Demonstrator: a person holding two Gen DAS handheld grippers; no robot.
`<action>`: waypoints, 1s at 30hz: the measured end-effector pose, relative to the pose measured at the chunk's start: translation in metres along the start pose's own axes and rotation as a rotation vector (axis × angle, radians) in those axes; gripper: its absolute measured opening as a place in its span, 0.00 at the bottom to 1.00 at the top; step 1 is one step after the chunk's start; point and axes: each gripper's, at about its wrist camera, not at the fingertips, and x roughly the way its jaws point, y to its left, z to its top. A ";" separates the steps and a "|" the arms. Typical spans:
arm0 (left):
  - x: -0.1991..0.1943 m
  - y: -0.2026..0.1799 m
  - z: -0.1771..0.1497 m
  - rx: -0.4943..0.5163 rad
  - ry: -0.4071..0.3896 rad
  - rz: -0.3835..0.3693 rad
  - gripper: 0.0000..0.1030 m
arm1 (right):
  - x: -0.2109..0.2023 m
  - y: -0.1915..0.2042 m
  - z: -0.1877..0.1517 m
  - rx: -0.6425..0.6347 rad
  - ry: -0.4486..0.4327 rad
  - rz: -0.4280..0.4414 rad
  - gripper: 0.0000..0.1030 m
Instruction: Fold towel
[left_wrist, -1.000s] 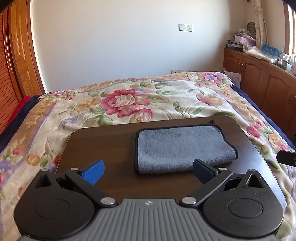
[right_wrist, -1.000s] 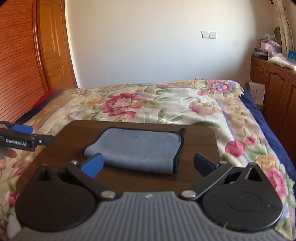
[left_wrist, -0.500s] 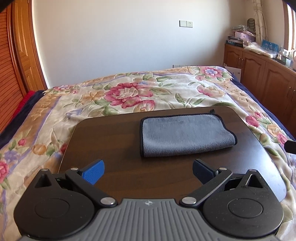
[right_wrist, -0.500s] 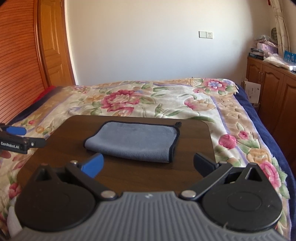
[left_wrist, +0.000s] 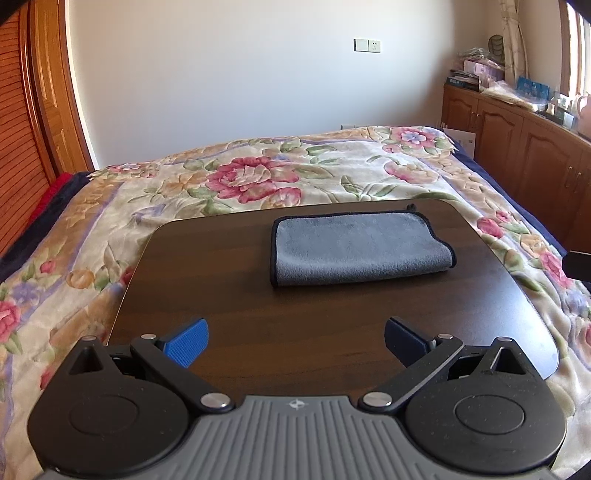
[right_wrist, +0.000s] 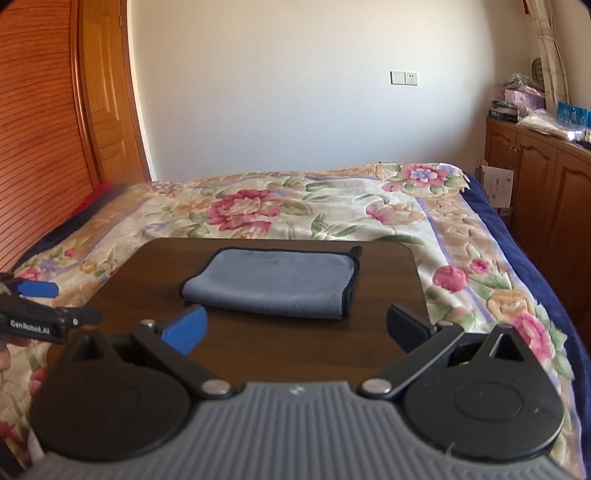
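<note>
A grey towel (left_wrist: 354, 251) with a dark edge lies folded flat on a dark wooden board (left_wrist: 314, 321) on the bed. It also shows in the right wrist view (right_wrist: 277, 284), on the board (right_wrist: 295, 343). My left gripper (left_wrist: 297, 341) is open and empty, held back from the towel over the board's near edge. My right gripper (right_wrist: 297, 328) is open and empty, just short of the towel's near edge. The left gripper's side also shows at the left of the right wrist view (right_wrist: 37, 314).
The board rests on a floral bedspread (left_wrist: 258, 177). Wooden cabinets (left_wrist: 524, 155) with clutter on top stand at the right. A wooden door and slatted wardrobe (right_wrist: 55, 129) stand at the left. A white wall is behind the bed.
Both grippers have drawn back and up from the towel, which now looks farther away. The towel has not moved and stays folded.
</note>
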 end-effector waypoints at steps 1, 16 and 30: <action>-0.001 0.000 -0.002 0.000 0.000 0.003 1.00 | -0.001 0.001 -0.002 0.003 0.000 -0.001 1.00; 0.000 0.011 -0.030 -0.021 0.032 0.039 1.00 | -0.005 0.025 -0.024 0.009 0.000 0.002 1.00; 0.023 0.018 -0.050 -0.072 0.061 0.073 1.00 | 0.017 0.028 -0.042 0.000 0.032 -0.029 1.00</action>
